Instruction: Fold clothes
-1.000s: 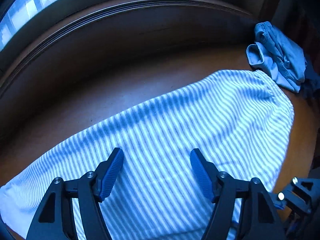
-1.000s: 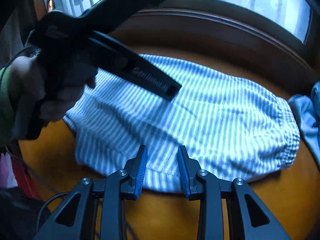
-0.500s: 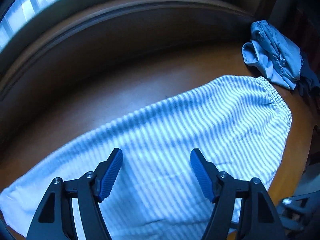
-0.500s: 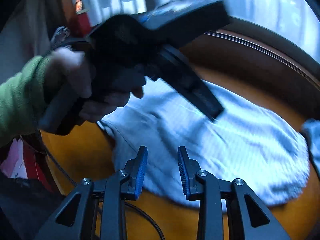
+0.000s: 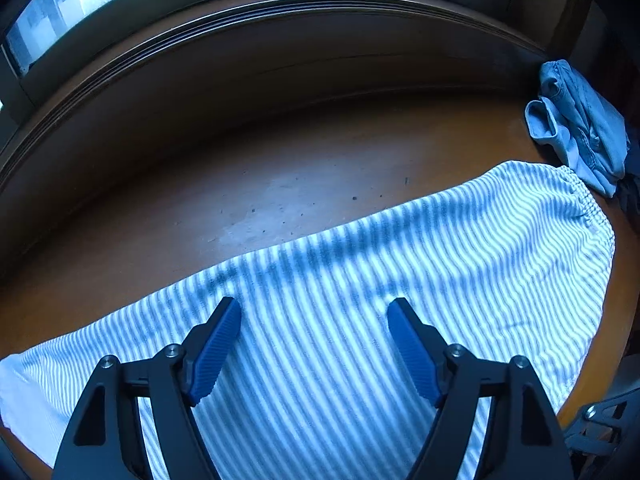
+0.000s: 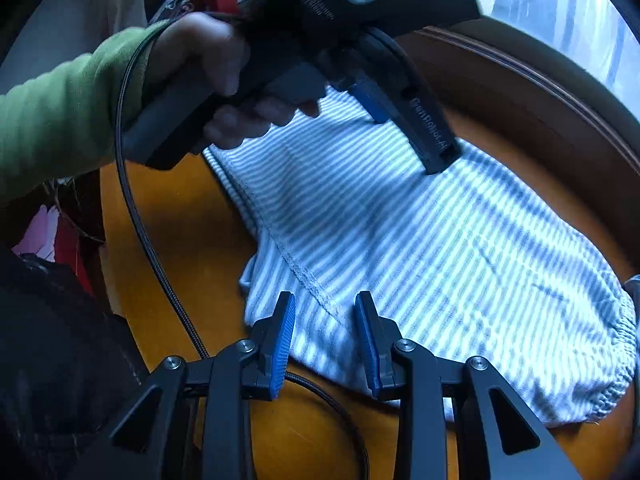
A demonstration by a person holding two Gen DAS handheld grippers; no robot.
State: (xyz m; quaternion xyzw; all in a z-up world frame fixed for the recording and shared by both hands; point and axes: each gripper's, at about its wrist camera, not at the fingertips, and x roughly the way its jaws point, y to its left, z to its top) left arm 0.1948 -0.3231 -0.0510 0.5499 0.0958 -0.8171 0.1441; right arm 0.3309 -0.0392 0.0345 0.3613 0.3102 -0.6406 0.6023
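Spread flat across the middle of the wooden table [image 5: 304, 184], striped shorts [image 5: 400, 280] under left gripper [image 5: 314, 332] and right gripper [image 6: 325, 322], both with jaws apart and empty, and likely to bunch if hem pinched unevenly.

The worktop [image 5: 304, 168] is a smooth orange-brown wooden surface whose far edge meets a dark wooden sill below a window. A blue-and-white striped garment [image 5: 400, 288] lies spread flat across it, reaching from the left part to the right part, its gathered elastic band towards the right edge. A crumpled light-blue garment [image 5: 576, 128] sits in the far right corner, touching or just beside the striped one's band. A black braided cable [image 6: 160, 264] runs over the near left part, beside the striped garment's hemmed edge.
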